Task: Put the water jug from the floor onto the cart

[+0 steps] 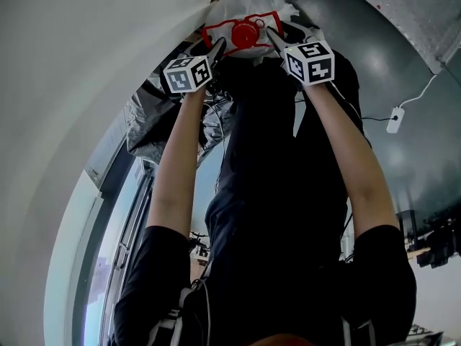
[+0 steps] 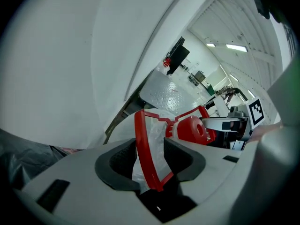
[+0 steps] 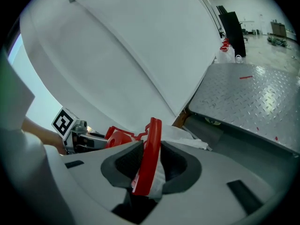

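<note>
Nearest in, the left gripper (image 2: pixel 150 159) stands wide open. The thin red plastic carry handle (image 2: pixel 145 149) rises loosely between its pads, with a clear gap on the handle's right side. The right gripper (image 3: pixel 149 165) is spread too, straddling the handle's other band, which nearly fills the gap, though no firm pinch shows. Just beyond both sets of jaws, squarely between the two grippers, sits the round red cap (image 2: pixel 192 129). Below it is the water jug (image 1: pixel 248 6), swathed in crinkled white plastic, its body mostly hidden and its footing out of sight. Past the right gripper lies a grey diamond-plate metal deck (image 3: pixel 248 97), cut off at the frame's edge.
</note>
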Tool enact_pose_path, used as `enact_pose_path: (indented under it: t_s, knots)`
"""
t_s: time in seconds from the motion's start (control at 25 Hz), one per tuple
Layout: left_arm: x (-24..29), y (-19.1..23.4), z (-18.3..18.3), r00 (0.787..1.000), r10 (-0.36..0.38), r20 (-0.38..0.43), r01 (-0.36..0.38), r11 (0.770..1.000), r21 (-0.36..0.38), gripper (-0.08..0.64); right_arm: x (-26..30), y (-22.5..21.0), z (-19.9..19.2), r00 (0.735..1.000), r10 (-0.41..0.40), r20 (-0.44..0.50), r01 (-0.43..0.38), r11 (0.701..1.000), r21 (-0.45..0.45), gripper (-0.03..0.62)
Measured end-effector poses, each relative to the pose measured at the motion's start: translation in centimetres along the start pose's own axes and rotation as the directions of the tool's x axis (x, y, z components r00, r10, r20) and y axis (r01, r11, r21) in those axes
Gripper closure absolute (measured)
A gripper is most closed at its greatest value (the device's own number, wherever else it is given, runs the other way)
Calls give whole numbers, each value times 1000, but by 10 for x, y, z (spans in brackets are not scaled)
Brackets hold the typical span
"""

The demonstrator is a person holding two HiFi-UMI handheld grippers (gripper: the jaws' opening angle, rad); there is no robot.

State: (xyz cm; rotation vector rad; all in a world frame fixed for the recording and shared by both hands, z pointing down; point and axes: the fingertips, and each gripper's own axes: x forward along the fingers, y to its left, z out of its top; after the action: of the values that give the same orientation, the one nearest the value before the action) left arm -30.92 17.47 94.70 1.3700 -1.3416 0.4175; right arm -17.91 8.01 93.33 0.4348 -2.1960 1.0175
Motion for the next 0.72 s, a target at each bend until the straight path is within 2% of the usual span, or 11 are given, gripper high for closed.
enact_pose_path:
  t_s: [0.04, 0.12, 0.24, 0.32, 0.4, 0.52, 0.72]
  knots:
    - [-2, 1, 2, 1000, 14, -2, -14, 1000, 0, 371, -1, 2, 3, 1000, -7, 11, 7, 1000, -11, 491]
    - [-7, 1, 4, 998, 52, -20, -52, 999, -10, 463, -4, 4, 7, 999, -24, 26, 24, 999, -32, 499]
    - [-17, -11, 2, 995, 72, -67, -76, 996, -54, 463, -13, 13, 10, 999, -25, 28, 26, 999, -20, 503]
    - [-33, -27, 4, 996, 72, -59, -79, 991, -110, 466, -29, 20, 12, 999, -8, 38, 8, 1000, 10, 503]
    - [-50, -48, 11, 998, 43, -35, -48, 987, -151, 469, -53, 23, 19, 999, -3, 54, 0, 999, 44, 503]
    - [-80, -83, 26, 1000, -12, -21, 9, 993, -116, 469, -97, 37, 36, 997, -31, 77, 26, 998, 65, 503]
    - [-156, -134, 45, 999, -50, -13, 49, 998, -35, 469, -179, 87, 58, 993, -67, 98, 58, 994, 90, 503]
